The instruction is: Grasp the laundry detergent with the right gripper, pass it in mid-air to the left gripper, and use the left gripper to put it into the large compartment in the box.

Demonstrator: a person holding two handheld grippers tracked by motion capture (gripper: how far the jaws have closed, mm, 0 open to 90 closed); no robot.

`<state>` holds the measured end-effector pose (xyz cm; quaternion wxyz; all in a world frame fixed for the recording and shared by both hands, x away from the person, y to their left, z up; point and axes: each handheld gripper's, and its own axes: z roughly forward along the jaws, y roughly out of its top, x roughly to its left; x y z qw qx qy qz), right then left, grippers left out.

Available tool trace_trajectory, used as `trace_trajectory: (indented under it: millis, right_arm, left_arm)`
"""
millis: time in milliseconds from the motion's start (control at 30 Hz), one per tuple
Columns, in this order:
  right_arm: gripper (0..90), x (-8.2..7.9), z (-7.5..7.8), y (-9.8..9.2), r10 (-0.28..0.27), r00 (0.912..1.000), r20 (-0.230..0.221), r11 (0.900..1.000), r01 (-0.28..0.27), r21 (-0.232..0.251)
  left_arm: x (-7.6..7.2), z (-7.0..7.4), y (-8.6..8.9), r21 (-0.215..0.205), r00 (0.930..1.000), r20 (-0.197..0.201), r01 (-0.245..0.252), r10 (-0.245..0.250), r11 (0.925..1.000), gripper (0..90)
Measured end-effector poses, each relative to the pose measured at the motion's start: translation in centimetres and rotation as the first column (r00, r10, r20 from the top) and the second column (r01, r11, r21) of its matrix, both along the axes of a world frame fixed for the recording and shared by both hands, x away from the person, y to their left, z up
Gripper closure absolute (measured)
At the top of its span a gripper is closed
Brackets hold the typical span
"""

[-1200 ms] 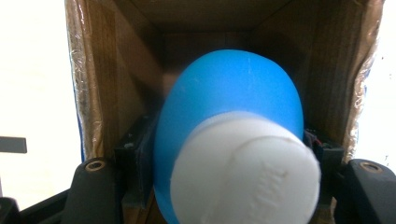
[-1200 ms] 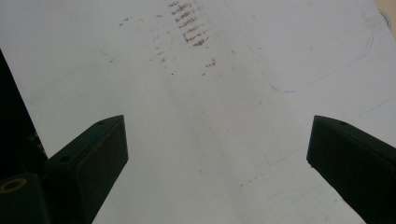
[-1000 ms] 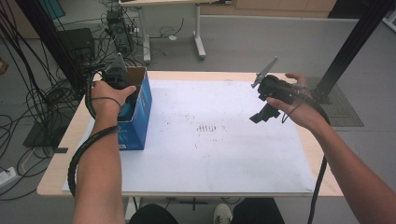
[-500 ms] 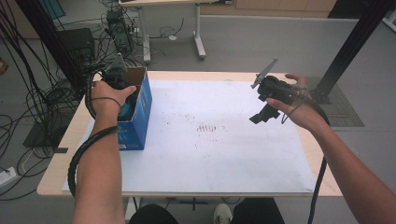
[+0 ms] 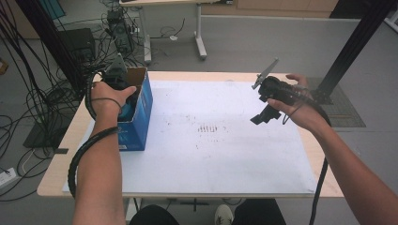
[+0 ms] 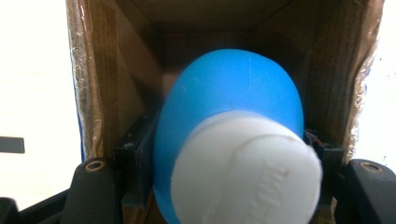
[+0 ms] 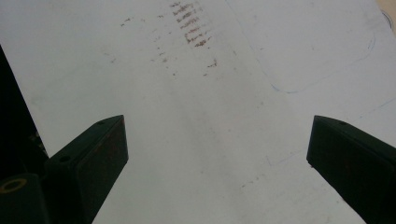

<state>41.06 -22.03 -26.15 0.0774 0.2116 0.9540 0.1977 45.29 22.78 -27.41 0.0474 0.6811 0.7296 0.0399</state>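
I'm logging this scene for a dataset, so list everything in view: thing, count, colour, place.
Box: one, blue outside, brown cardboard inside, table's left side, open-topped.
Bottle: one, blue with white cap, inside the box, between the left tool's jaws.
Paper sheet: one, white with brown marks, covering the table.
Table: one, light wood.
Cables: many, black, floor at left.
Left tool: black, reaching into the box.
Right tool: black, open, above the sheet's right side.

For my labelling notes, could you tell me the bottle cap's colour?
White, on the blue bottle; the cap shows best in the left gripper view.
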Motion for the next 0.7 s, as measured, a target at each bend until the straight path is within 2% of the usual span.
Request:
trace_trajectory:
  millis: [700]
  right_arm:
    - [5.2,-0.10,0.13,-0.17,-0.002,1.0000,0.003,1.000,0.002,0.002]
  left_arm:
    - [-0.09,0.02,0.07,-0.002,1.0000,0.003,-0.004,0.004,1.0000,34.1]
